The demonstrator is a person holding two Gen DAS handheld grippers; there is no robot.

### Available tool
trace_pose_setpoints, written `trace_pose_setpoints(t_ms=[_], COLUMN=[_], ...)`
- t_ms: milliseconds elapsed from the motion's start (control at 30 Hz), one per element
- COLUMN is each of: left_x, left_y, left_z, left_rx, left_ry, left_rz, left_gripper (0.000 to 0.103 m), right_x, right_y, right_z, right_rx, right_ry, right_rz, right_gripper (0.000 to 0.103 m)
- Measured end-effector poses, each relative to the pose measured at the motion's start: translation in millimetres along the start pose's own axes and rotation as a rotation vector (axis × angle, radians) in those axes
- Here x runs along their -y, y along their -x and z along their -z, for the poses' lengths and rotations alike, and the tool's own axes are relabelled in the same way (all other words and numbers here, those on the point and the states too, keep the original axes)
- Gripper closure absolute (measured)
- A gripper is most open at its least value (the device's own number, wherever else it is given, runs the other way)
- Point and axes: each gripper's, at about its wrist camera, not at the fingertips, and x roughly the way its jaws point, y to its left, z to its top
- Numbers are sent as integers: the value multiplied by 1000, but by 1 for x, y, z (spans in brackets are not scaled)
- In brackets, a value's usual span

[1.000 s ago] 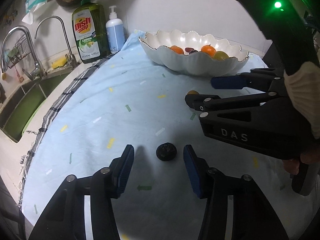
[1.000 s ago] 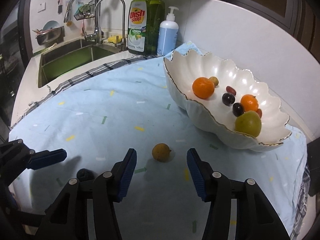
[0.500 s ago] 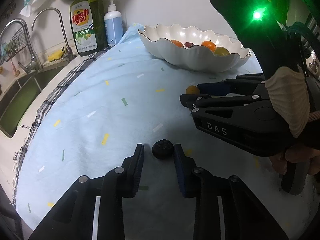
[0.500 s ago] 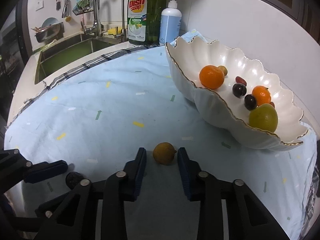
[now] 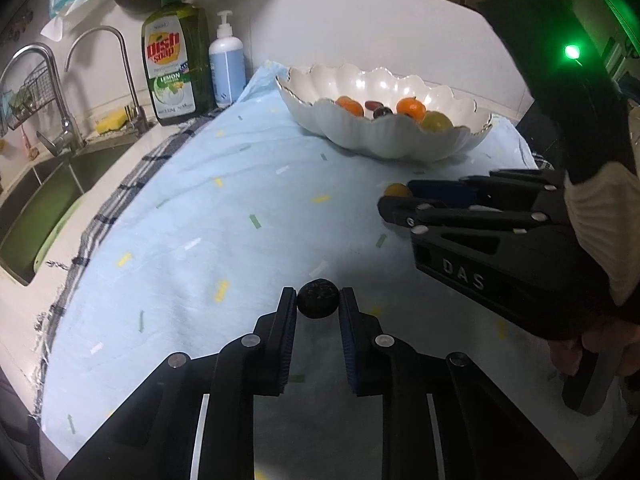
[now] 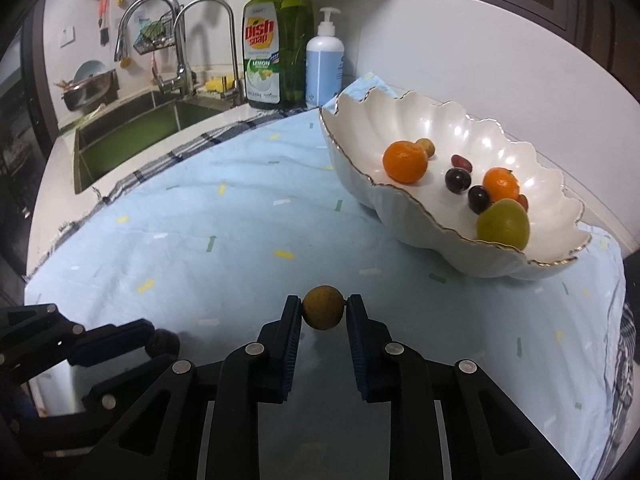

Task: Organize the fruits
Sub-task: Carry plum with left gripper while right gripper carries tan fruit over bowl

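Fingers of the left gripper (image 5: 318, 302) are pinched on a dark wrinkled fruit (image 5: 318, 299) near the desk's front edge. Beside it, a yellow-brown fruit (image 6: 323, 307) is pinched by the right gripper (image 6: 323, 312), whose jaws have just been closing. Toward the back right corner, the scalloped bowl (image 6: 408, 220) is filled with fruit.

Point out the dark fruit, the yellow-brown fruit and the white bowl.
dark fruit (image 5: 317, 298), left wrist view, centre of its wrinkled top.
yellow-brown fruit (image 6: 323, 307), right wrist view, middle of its front face.
white bowl (image 6: 404, 216), right wrist view, outer wall below the gold rim.
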Motion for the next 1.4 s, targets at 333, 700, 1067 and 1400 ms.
trace_pose_setpoints(t_ms=[333,700,1067,1400], left_x=[-8,-20,-29,-40], left_y=[27,60,86,90], left_z=[-12,-33,-68,-112], left_rx=[63,136,235,291], left_ry=[-17,-50,-111,-147], left_rz=[-7,39,95,181], left_gripper=[81,81,81,81], right_x=[-6,-12,-9,2], right_y=[32,76,112,126], right_z=[2,-7,-25,-50], right_rx=[43,119,201,248], right_ry=[-65,-154,-285,-344], right_rz=[17,60,146,264], right_gripper=[78,78,78,78])
